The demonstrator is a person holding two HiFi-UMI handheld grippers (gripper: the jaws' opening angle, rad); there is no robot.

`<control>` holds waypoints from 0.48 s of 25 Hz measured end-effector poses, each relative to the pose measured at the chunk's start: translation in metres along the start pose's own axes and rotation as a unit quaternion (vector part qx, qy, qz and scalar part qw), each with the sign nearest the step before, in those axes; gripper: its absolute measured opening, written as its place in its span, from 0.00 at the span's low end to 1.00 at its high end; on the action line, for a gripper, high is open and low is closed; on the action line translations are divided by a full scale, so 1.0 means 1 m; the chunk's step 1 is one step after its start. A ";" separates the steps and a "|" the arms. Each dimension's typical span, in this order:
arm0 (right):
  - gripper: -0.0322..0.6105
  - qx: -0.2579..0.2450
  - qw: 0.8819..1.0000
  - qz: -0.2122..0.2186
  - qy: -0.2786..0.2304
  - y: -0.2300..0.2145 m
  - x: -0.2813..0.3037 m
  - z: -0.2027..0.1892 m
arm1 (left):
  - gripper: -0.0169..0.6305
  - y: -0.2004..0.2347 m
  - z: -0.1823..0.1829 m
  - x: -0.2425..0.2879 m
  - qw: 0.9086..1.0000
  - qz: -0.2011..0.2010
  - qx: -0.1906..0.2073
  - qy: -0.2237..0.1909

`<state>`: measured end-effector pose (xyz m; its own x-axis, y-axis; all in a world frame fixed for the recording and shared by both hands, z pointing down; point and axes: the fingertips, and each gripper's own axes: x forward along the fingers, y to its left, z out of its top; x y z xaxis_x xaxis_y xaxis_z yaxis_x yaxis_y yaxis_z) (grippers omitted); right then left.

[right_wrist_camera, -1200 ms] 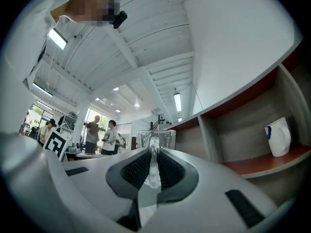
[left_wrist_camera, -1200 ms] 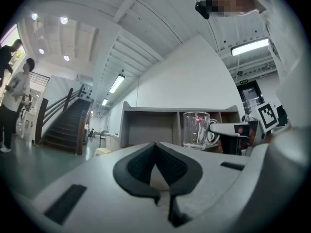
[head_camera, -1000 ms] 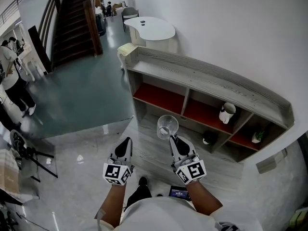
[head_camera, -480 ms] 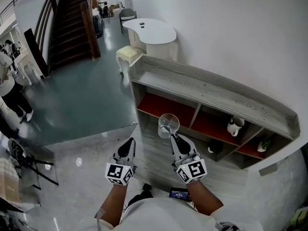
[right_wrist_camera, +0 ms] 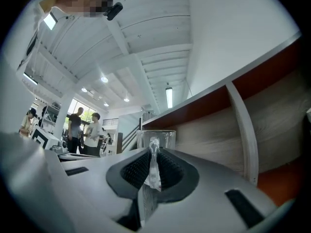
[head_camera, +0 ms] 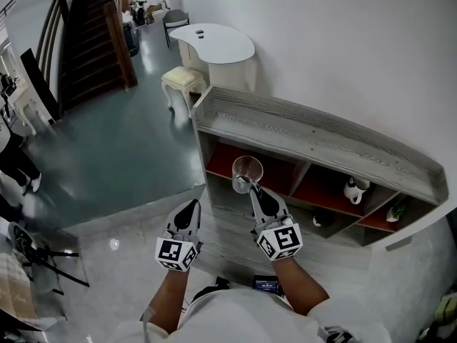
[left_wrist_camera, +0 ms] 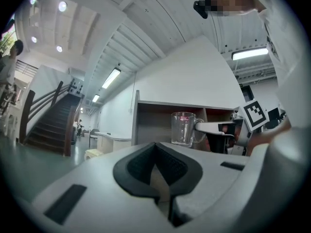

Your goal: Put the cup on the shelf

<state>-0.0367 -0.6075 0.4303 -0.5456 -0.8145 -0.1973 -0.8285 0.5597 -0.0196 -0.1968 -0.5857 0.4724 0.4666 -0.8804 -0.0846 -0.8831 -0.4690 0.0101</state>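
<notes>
Holding the clear glass cup [head_camera: 247,171] upright by its handle [right_wrist_camera: 153,154], we have our right gripper [head_camera: 255,190] nearly shut on that handle (the glass strip sits pinched between the black pads [right_wrist_camera: 138,169] in the right gripper view), and the cup hangs in the air in front of the low grey wooden shelf unit [head_camera: 314,136], overlapping its left red-floored compartment in the head view and touching none of its boards. Our left gripper [head_camera: 193,206] hovers beside the right one, apart from the cup, its jaws closed together on nothing.
</notes>
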 end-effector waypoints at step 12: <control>0.13 -0.017 1.000 -0.025 0.005 -0.010 0.053 -0.006 | 0.04 0.025 -0.006 0.020 1.000 -0.028 -0.009 -0.002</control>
<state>-0.0579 -0.6572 0.4264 -0.5043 -0.8431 -0.1868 -0.8586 0.5126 0.0042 -0.2095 -0.6151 0.4765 0.5148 -0.8527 -0.0889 -0.8548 -0.5185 0.0231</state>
